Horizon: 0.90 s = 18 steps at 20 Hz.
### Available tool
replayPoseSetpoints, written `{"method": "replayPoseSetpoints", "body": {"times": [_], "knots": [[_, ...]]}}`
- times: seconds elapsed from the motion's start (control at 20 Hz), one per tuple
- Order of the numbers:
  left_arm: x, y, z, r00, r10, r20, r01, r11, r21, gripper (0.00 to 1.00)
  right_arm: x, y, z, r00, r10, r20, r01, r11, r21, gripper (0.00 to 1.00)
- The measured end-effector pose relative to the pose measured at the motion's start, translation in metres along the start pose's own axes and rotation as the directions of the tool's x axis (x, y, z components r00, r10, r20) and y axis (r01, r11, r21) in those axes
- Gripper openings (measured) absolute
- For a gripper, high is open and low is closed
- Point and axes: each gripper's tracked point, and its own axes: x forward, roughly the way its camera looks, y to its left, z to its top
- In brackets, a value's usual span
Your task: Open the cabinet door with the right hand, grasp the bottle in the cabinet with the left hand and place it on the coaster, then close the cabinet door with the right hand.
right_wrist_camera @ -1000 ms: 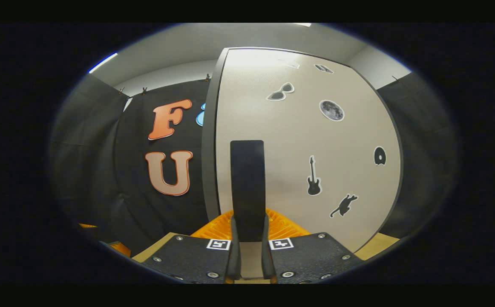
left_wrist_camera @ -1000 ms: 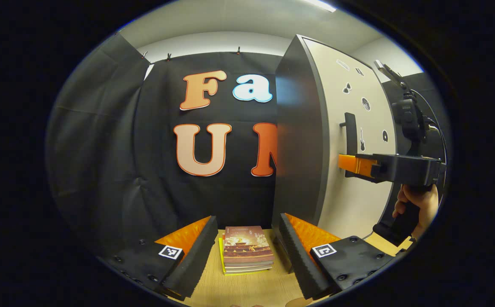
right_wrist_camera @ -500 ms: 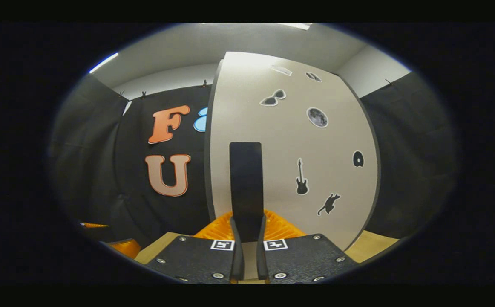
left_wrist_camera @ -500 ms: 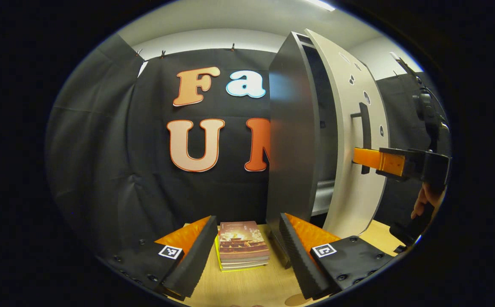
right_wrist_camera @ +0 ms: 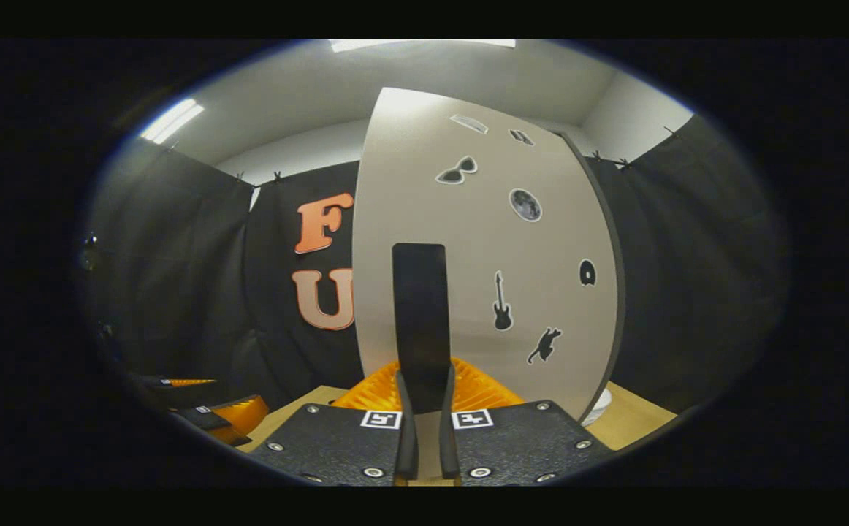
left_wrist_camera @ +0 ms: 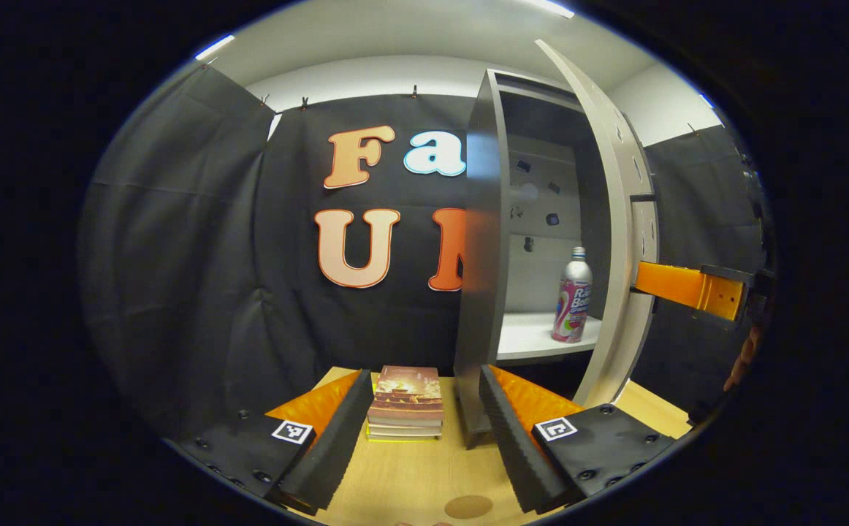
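1. Black cloth hangs behind a wooden table on which a dark cabinet stands, under a white ceiling with strip lights.
2. Its cabinet door stands swung wide, edge-on in the left gripper view; the right gripper view faces its pale front, which carries small stickers, a guitar and a cat among them.
3. Inside the cabinet, a bottle with a silver neck and pink label stands upright on a white shelf, close to the door's side.
4. The right tongs are clenched on the door's dark upright handle, one finger pressing each side; seen in the left gripper view, these tongs reach in from the far side of the door.
5. The left tongs are released, fingers wide apart above the table, in front of the cabinet, touching nothing.
6. A stack of books lies on the table just beside the cabinet's near corner.
7. A round brown coaster lies on the table in front of the cabinet, nearer than the books.
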Motion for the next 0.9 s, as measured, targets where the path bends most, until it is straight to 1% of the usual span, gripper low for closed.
{"method": "replayPoseSetpoints", "body": {"times": [0.05,0.15,0.2,0.25,0.3,0.35,0.4,0.45,0.5,0.55,0.6,0.7,0.8,0.85,0.9], "knots": [[-0.013,-0.004,-0.001,1.000,0.020,-0.001,-0.020,1.000,-0.007,0.95,-0.009,-0.004,0.002,1.000,0.020,-0.004,-0.020,1.000,0.004,0.12],[-0.035,-0.015,-0.004,0.999,0.048,-0.004,-0.048,0.999,-0.016,0.94,-0.026,-0.015,0.009,0.998,0.058,-0.014,-0.058,0.998,0.024,0.11],[-0.044,-0.021,-0.004,0.998,0.055,-0.006,-0.055,0.998,-0.018,0.96,-0.035,-0.020,0.011,0.997,0.071,-0.018,-0.070,0.997,0.042,0.11],[-0.049,-0.028,-0.003,0.998,0.055,-0.008,-0.055,0.998,-0.018,0.96,-0.049,-0.033,0.013,0.997,0.069,-0.022,-0.068,0.997,0.045,0.11],[-0.053,-0.034,-0.001,0.999,0.052,-0.007,-0.053,0.999,-0.015,0.95,-0.064,-0.047,0.015,0.998,0.056,-0.017,-0.055,0.998,0.025,0.08],[-0.054,-0.042,0.003,0.999,0.045,0.000,-0.045,0.999,-0.013,0.94,-0.084,-0.067,0.013,0.999,0.039,-0.017,-0.039,0.999,-0.005,0.07],[-0.055,-0.050,0.006,0.999,0.033,0.006,-0.033,0.999,-0.014,0.94,-0.097,-0.082,0.013,1.000,0.023,-0.019,-0.023,1.000,-0.020,0.13],[-0.052,-0.060,0.008,1.000,0.011,0.009,-0.011,1.000,-0.015,0.94,-0.100,-0.086,0.015,1.000,0.008,-0.029,-0.008,1.000,-0.022,0.12],[-0.049,-0.070,0.011,1.000,-0.014,0.011,0.014,1.000,-0.012,0.96,-0.107,-0.096,0.017,0.999,-0.007,-0.031,0.006,1.000,-0.015,0.07],[-0.047,-0.081,0.014,0.999,-0.035,0.020,0.035,0.999,-0.005,0.96,-0.116,-0.111,0.020,0.999,-0.028,-0.035,0.027,1.000,-0.006,0.10],[-0.044,-0.092,0.018,0.998,-0.053,0.031,0.053,0.999,0.002,0.95,-0.121,-0.125,0.023,0.998,-0.060,-0.035,0.059,0.998,-0.006,0.12],[-0.038,-0.112,0.022,0.995,-0.093,0.044,0.093,0.996,0.006,0.94,-0.136,-0.156,0.025,0.990,-0.137,-0.030,0.137,0.990,-0.028,0.07],[-0.033,-0.134,0.020,0.988,-0.148,0.039,0.148,0.989,0.010,0.94,-0.151,-0.186,0.029,0.976,-0.216,-0.019,0.215,0.976,-0.040,0.12],[-0.030,-0.143,0.019,0.985,-0.170,0.039,0.169,0.985,0.013,0.96,-0.154,-0.201,0.033,0.968,-0.250,-0.010,0.249,0.967,-0.048,0.11],[-0.028,-0.150,0.018,0.982,-0.186,0.034,0.186,0.982,0.012,0.95,-0.160,-0.216,0.035,0.960,-0.280,-0.007,0.280,0.959,-0.055,0.04]]}}
